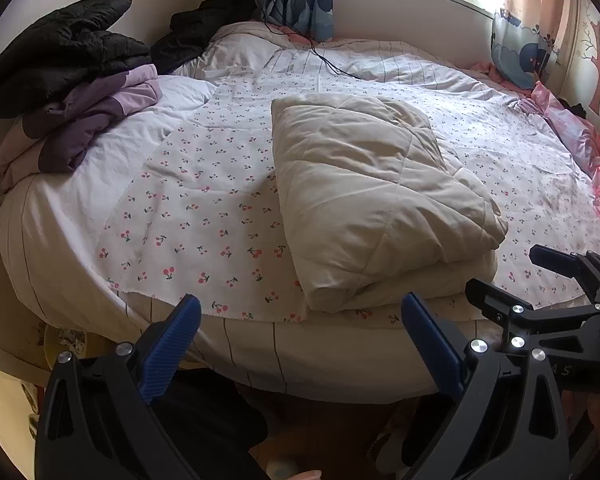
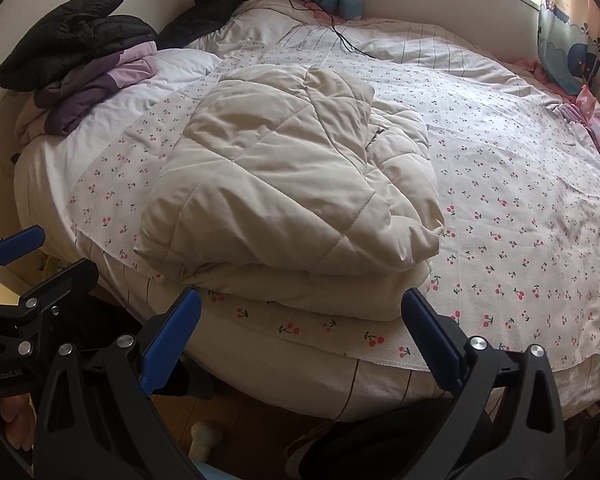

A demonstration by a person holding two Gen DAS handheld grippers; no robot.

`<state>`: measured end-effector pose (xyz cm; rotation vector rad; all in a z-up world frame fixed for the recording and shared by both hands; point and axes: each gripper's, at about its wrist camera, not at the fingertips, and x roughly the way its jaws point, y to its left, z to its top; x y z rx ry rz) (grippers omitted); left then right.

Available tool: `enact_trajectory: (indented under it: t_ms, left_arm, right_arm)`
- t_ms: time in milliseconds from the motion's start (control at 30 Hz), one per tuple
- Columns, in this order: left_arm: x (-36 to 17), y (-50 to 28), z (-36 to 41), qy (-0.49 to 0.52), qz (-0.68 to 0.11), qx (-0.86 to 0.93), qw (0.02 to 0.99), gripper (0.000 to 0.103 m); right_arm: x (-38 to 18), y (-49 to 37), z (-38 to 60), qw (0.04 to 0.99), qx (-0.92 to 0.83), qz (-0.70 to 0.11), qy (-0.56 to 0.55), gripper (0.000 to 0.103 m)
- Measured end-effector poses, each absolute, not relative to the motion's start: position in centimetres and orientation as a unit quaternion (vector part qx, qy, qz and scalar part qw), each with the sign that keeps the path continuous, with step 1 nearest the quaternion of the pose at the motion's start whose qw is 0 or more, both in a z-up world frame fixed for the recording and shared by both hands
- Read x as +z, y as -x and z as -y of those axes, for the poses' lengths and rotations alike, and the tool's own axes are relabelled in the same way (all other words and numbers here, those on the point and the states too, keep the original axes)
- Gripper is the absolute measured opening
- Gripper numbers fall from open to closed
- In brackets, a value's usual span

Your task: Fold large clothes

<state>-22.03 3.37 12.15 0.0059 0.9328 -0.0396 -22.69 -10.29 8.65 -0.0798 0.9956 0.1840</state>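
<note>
A cream quilted padded coat (image 1: 376,200) lies folded into a thick bundle on the bed's cherry-print cloth (image 1: 204,200), near the front edge. It also shows in the right wrist view (image 2: 292,184). My left gripper (image 1: 300,312) is open and empty, held off the bed's front edge, left of the bundle's near corner. My right gripper (image 2: 300,308) is open and empty, just in front of the bundle's near edge, not touching it. The right gripper also shows in the left wrist view (image 1: 512,276), and the left gripper in the right wrist view (image 2: 56,252).
A pile of black and purple clothes (image 1: 72,88) sits at the bed's far left. A black cable (image 1: 324,56) runs across the far bedding. Curtains (image 1: 304,0) and a window are behind. Pink bedding (image 1: 580,140) lies at the right. Wooden floor lies below the bed edge.
</note>
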Motion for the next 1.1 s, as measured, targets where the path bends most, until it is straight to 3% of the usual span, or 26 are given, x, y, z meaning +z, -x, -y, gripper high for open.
enact_trajectory:
  t_ms: [1100]
  left_arm:
    - [10.2, 21.2, -3.5, 0.026, -0.488, -0.032, 0.872, 0.096]
  right_arm:
    - [7.3, 22.4, 10.4, 0.866, 0.095, -0.489, 0.034, 0.097]
